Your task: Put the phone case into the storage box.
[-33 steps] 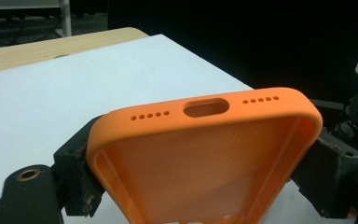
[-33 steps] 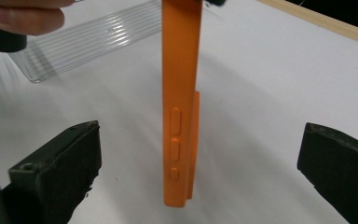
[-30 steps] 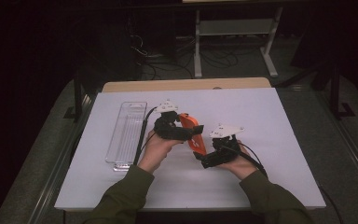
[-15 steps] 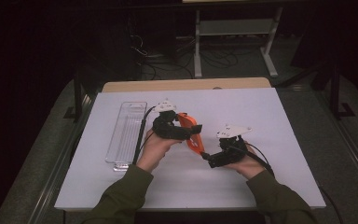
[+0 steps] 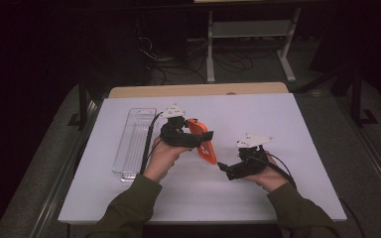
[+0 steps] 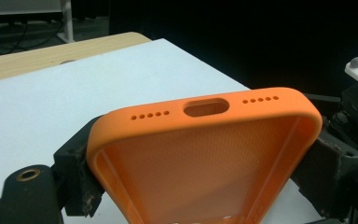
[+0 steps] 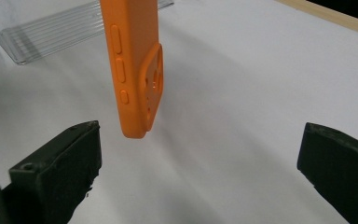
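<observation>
Jaws of the left gripper (image 5: 198, 141) pinch the orange phone case (image 5: 202, 140) above mid-table, the right gripper (image 5: 222, 167) gaping just right of it; closing off-centre could twist it loose.

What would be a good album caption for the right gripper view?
An orange phone case hangs on end above the white table, just beyond the open right gripper.
</observation>
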### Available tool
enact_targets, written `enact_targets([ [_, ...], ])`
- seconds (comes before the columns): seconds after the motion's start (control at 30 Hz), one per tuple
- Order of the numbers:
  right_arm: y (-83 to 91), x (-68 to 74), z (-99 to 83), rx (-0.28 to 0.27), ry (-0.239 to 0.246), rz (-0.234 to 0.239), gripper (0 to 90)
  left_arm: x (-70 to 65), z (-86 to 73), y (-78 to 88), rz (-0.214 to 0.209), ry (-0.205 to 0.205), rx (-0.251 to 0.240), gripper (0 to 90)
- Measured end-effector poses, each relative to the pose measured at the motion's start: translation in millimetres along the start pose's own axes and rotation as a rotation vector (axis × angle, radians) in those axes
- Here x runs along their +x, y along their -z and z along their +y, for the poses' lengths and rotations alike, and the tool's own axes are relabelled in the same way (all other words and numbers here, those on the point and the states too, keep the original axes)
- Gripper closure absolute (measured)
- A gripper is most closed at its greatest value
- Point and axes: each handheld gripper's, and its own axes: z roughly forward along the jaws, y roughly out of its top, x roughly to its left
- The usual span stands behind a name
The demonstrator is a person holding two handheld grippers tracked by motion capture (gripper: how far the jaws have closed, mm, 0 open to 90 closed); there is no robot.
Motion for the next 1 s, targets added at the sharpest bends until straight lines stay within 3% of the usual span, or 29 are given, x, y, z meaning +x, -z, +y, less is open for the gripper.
enact_targets([
  [0.3, 6.8, -2.3, -13.1, 0.022, -0.001, -0.019, 0.0, 0.3, 1.1, 2.1, 0.000, -0.001, 0.000, 15.6],
  [0.5, 9.6, -3.9, -15.1, 0.005, -0.014, -0.036, 0.0, 1.1, 2.0, 3.7, 0.000, -0.004, -0.001, 15.6],
  [0.8, 23.2, -9.4, -33.4, -0.007, -0.046, -0.033, 0.0, 2.0, 3.4, 7.1, 0.002, -0.001, -0.010, 15.6],
  [1.0, 28.5, -12.2, -45.7, -0.001, -0.040, -0.042, 0.0, 2.0, 3.8, 7.9, 0.000, -0.006, -0.012, 15.6],
])
